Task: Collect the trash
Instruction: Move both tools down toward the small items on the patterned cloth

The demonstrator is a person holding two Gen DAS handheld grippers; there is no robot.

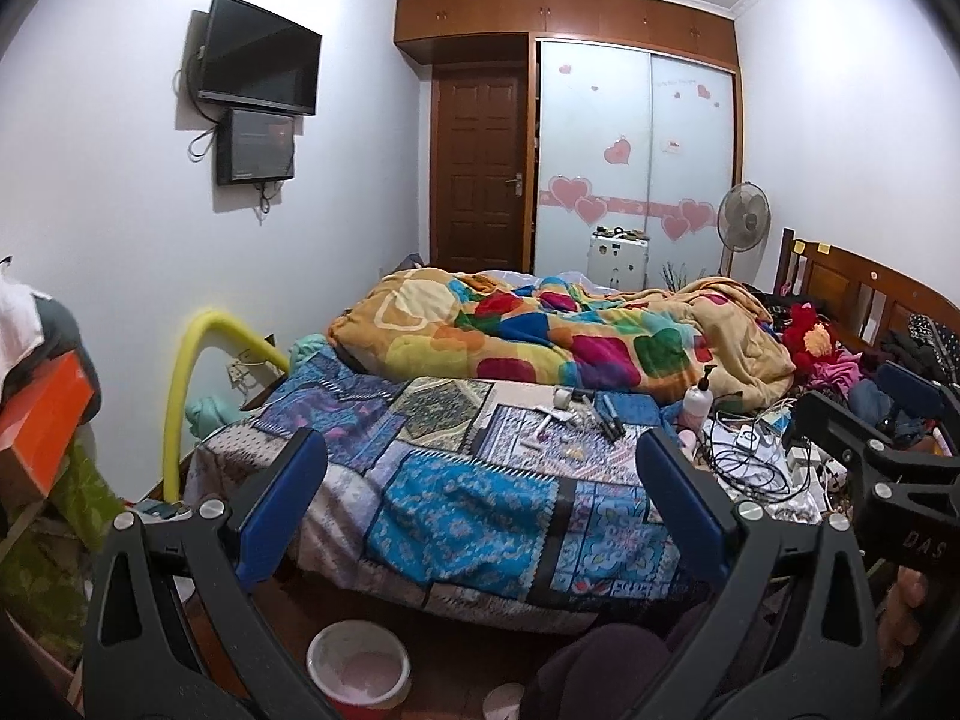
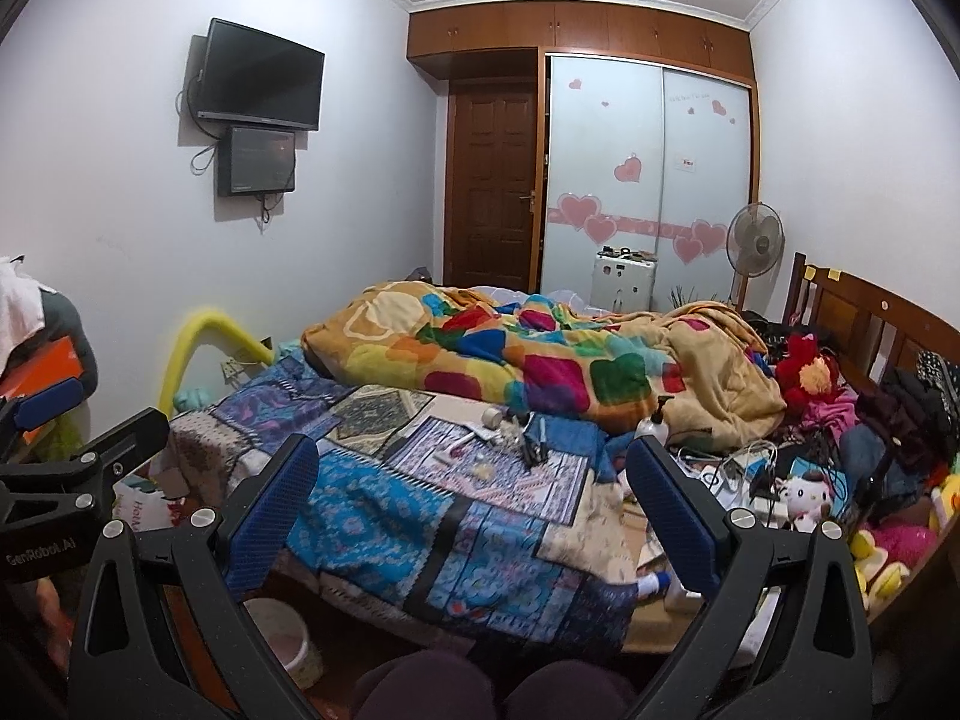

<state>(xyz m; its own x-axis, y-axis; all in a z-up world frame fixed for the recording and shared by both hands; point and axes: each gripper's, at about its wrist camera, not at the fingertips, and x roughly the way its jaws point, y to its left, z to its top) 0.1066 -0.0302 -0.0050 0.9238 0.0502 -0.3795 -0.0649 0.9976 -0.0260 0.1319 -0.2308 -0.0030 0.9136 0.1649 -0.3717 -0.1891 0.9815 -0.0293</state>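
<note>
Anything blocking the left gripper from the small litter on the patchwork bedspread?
Nothing visible. The open left gripper hangs over the blue patchwork bedspread, with only bare fabric before the scattered small litter. The white pump bottle and tangled black cables sit off right.

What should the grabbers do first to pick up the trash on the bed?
Probably reach the right gripper forward toward the small scraps on the patchwork blanket. Both grippers hang open and empty short of them, and the bin waits on the floor below.
</note>
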